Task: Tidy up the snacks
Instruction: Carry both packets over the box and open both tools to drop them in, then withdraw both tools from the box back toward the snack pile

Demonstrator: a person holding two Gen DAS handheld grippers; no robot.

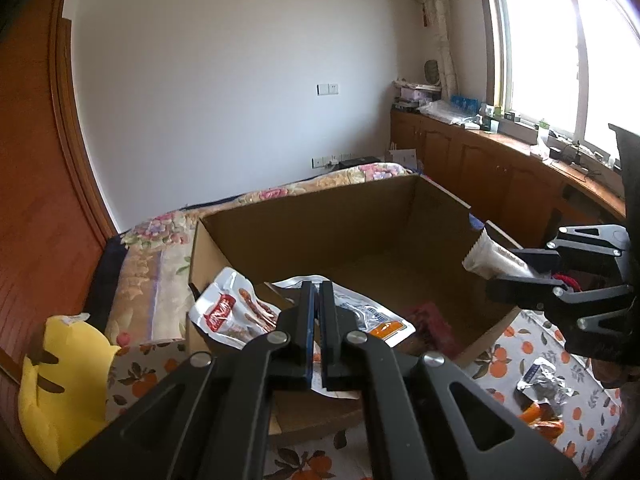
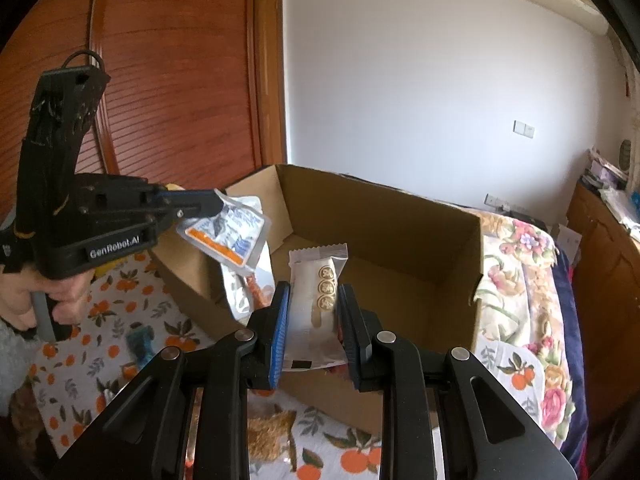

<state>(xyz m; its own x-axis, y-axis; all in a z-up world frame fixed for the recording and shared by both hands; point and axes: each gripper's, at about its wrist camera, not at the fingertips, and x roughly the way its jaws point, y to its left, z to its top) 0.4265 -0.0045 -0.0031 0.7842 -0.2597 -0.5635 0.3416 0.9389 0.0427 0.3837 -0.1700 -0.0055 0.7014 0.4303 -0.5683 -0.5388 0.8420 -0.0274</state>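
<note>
Both tools are matte black plastic with angular linkage arms joined by round silver pins. The left tool (image 2: 218, 204) carries white "GenRobot.AI" lettering on its side and a thin black cable looped at its top. The right tool (image 2: 312, 312) has blue ribbed pads (image 2: 281, 320) lining its fingers.

Left wrist: close, facing cardboard box (image 1: 360, 216) from its left corner. Right wrist: opposite corner. Shared: box (image 2: 380, 220) interior.
</note>
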